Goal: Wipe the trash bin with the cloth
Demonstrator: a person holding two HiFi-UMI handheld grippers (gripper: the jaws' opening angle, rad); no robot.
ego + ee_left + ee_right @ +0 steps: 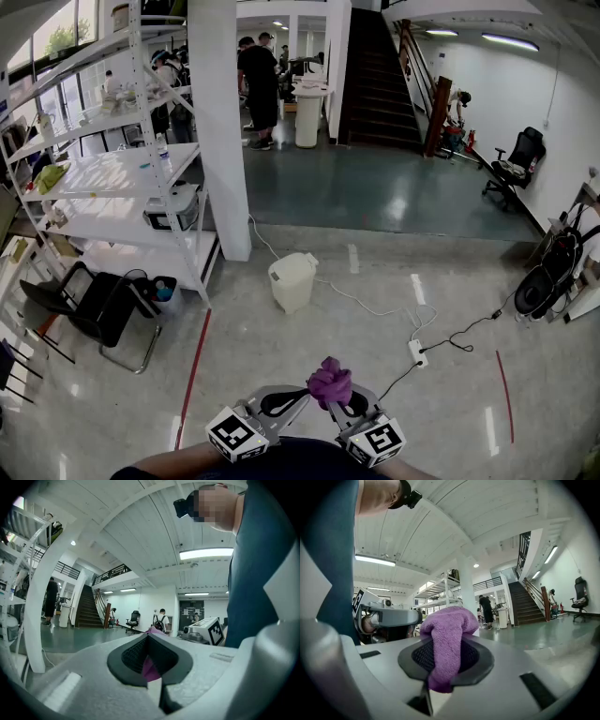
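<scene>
A white trash bin (pixel 292 281) with a lid stands on the floor ahead, beside a white pillar (pixel 225 131). Low in the head view, a bunched purple cloth (pixel 330 382) is held up between both grippers, well short of the bin. My left gripper (pixel 302 396) is shut on one corner of it; only a small purple fold (pixel 150 666) shows between its pads. My right gripper (pixel 343 399) is shut on the thicker bundle of cloth (pixel 447 641), which bulges over its pads.
White shelving (pixel 112 178) lines the left side, with a black folding chair (pixel 98 309) in front. A power strip (pixel 418 352) and cables trail right of the bin. Red floor lines (pixel 192 375) run toward me. A fan (pixel 548 277) stands at right. People stand far back.
</scene>
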